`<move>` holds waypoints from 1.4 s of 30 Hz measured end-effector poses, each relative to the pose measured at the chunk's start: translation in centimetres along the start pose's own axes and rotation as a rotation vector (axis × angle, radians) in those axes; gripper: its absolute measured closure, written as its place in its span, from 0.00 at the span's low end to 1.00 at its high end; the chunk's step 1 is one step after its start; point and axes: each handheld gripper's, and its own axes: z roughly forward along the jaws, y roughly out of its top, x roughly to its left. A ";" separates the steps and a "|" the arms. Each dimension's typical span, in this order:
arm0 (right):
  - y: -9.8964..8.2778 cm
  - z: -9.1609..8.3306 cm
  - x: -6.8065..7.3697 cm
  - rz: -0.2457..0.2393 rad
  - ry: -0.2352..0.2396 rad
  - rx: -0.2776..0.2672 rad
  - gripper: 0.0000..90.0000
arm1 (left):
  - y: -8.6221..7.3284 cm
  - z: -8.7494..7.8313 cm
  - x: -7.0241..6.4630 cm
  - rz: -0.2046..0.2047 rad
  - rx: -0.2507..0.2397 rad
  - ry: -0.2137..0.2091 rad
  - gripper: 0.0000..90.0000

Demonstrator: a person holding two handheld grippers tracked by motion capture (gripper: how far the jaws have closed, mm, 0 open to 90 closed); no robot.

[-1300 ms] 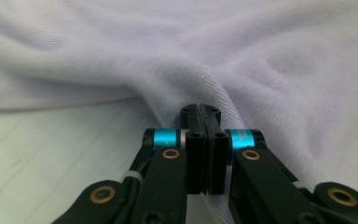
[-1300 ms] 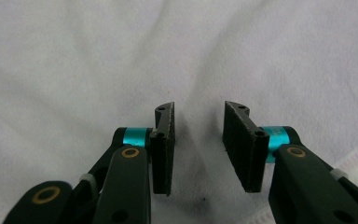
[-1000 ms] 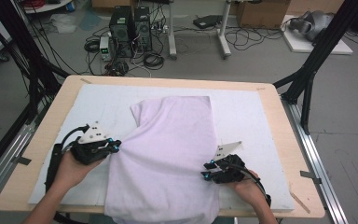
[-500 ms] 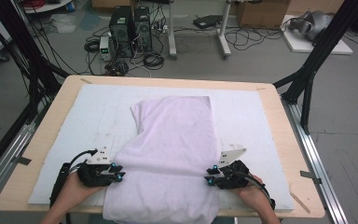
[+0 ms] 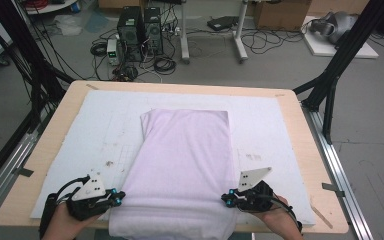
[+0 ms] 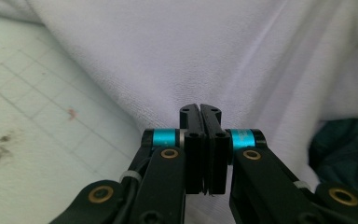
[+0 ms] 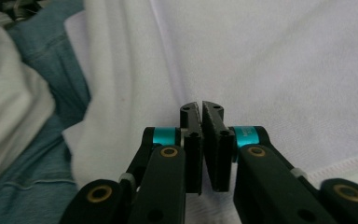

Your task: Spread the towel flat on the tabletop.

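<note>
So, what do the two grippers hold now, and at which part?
Left gripper and right gripper each pinch the pale garment at a side edge near the table's front.

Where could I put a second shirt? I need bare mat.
Free: the mat left of the shirt, out to the table edge; the strip right of it; a narrower band beyond its far edge. Crowded: the near edge, where the left gripper and right gripper sit at the shirt's sides and the cloth hangs over.

White mat (image 5: 70, 140) lies bare beside the folded shirt (image 5: 187, 150); nothing blocks passage.
</note>
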 end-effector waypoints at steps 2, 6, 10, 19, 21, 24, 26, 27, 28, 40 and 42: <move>0.3 -0.2 -0.3 0.030 0.009 -0.031 0.76 | -0.1 0.4 0.7 -0.026 -0.011 0.016 0.82; 1.4 1.3 -1.6 0.039 -0.021 -0.011 0.62 | 0.0 2.4 2.5 -0.073 0.018 0.000 0.65; 1.6 3.7 -1.8 0.011 -0.006 0.059 0.71 | -0.2 4.2 2.3 -0.042 0.025 -0.021 0.88; 1.1 3.5 -0.8 -0.014 0.025 0.040 0.99 | -0.6 1.9 0.3 -0.028 -0.010 -0.007 0.99; 1.1 3.1 0.0 -0.021 0.043 0.033 0.99 | -0.7 0.9 -0.5 -0.019 -0.016 -0.013 0.99; 1.2 2.1 1.6 -0.039 0.078 0.018 0.98 | -0.8 -0.6 -2.1 -0.010 -0.021 -0.031 0.99; 1.3 1.5 2.4 -0.049 0.104 0.004 0.95 | -0.9 -1.2 -2.6 -0.015 -0.028 -0.055 0.98; 1.4 1.1 2.5 -0.040 0.119 -0.010 0.85 | -0.8 -1.4 -2.4 -0.018 -0.035 -0.060 0.97; 1.6 0.8 2.2 -0.037 0.106 -0.026 0.81 | -0.5 -1.4 -2.1 -0.023 -0.039 -0.049 0.89; 5.9 0.0 -10.0 0.086 -0.180 -0.121 0.63 | 5.5 3.9 10.1 -0.118 -0.152 0.172 0.69; 5.8 0.8 -12.0 0.099 -0.195 -0.110 0.63 | 5.5 5.5 11.9 -0.167 -0.149 0.181 0.70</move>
